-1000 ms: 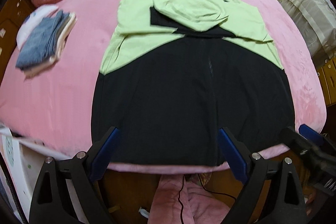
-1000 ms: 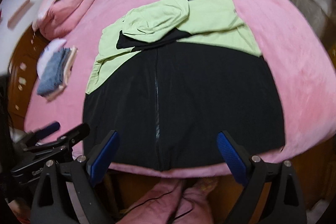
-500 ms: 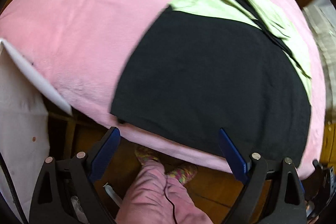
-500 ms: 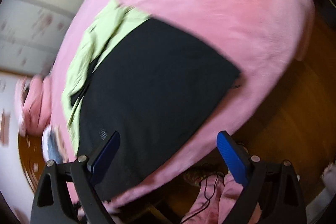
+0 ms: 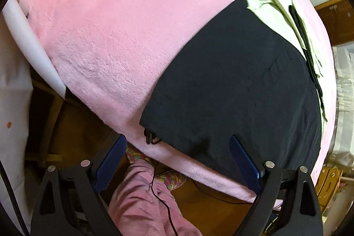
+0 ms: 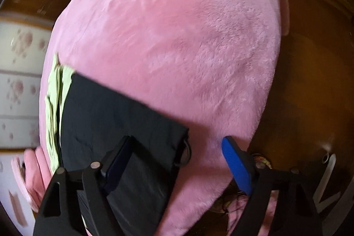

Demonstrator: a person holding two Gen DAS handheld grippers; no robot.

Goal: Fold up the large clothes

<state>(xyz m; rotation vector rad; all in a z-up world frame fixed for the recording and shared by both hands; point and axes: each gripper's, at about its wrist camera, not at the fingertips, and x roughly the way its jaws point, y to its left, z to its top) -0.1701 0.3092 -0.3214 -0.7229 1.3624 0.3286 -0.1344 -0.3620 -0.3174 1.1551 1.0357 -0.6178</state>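
We hold both grippers steeply downward over the near edge of the bed [image 5: 106, 41], one at each hem corner of the jacket [image 5: 232, 85].

Nearest us, the left gripper [image 5: 177, 160] has its fingers spread wide with nothing between the pads; the jacket's near-left corner and its drawstring loop [image 5: 151, 137] lie just ahead of the gap. The right gripper [image 6: 177, 160] straddles the near-right corner: its jaws are closing, the left finger lying over the black cloth and the blue right pad [image 6: 236, 167] over bare pink cover, with the hem corner and its own cord loop [image 6: 184, 154] between them. No pad presses on cloth yet, as far as we can tell.

What could go wrong, in our judgement:
- The right pads may pinch only the top layer, or the plush cover along with it, so the fold drags the bedding.
- Either gripper could catch a cord loop instead of the hem, and the corner would slip out when lifted.
- The left fingers sit near the bed's edge; closing short would miss the corner altogether.
- Uneven grips would skew the fold.

Farther off, the black body runs up the bed to the light green yoke [image 5: 272, 8], well away from both grippers.
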